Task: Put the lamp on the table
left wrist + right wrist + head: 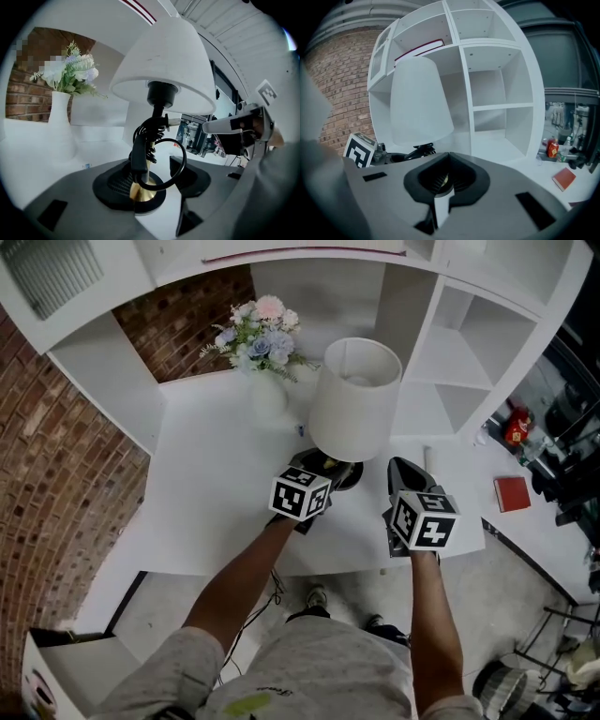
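**Rear left.** A vase of flowers [262,352] stands on the table [211,512], well apart from the work area.

**Left gripper.** The left gripper [150,180] is at the foot of the lamp [354,399]. Its jaws are spread. The lamp stem rises between them, nearer the left pad, with a clear gap on the right side. The lamp's long axis is vertical, shade uppermost, at a right angle to the line of the jaws. A black cord [157,154] is coiled round the stem, with its plug pointing right.

**Lamp position.** The lamp is near the middle of the table, in front of the white shelf unit [469,352].

**Right gripper.** The right gripper [448,159] is to the right of the lamp and apart from it. Its jaws are pressed together on nothing. The left gripper is therefore the nearer one. Any coming move, whether a release or a re-grip, turns on the stem that stands between its pads.

**Limits of view.** In the head view the shade and the left gripper cover most of the dark base, so that it sits flat on the tabletop is probable, not confirmed. A flat red object [512,493] at the far right is too small to identify.
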A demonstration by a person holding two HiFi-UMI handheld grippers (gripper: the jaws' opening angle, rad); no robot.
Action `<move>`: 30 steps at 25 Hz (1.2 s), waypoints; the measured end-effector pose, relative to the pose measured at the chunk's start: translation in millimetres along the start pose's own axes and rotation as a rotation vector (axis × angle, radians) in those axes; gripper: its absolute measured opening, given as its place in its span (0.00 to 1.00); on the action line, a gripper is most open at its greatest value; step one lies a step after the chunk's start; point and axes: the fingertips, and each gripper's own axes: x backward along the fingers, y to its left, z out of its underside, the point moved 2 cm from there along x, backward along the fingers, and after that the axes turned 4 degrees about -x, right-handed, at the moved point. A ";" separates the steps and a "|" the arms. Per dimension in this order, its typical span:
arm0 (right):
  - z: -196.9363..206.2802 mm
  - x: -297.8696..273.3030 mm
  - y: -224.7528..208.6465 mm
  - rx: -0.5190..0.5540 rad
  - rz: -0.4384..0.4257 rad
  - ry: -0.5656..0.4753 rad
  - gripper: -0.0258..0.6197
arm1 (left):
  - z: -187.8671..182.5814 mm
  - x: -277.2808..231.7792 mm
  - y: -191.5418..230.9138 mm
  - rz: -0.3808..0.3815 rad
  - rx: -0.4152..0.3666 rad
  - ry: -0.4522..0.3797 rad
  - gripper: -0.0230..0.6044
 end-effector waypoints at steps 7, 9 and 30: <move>-5.0 1.3 -5.1 0.017 -0.071 0.001 0.04 | -0.5 9.8 -7.2 -0.074 0.029 -0.003 0.42; -6.9 0.6 -6.0 0.026 -0.094 0.002 0.04 | -0.8 13.8 -8.8 -0.100 0.031 -0.006 0.42; -19.8 12.2 -8.7 0.113 -0.291 0.013 0.04 | -17.9 60.9 -26.6 -0.357 0.041 -0.034 0.40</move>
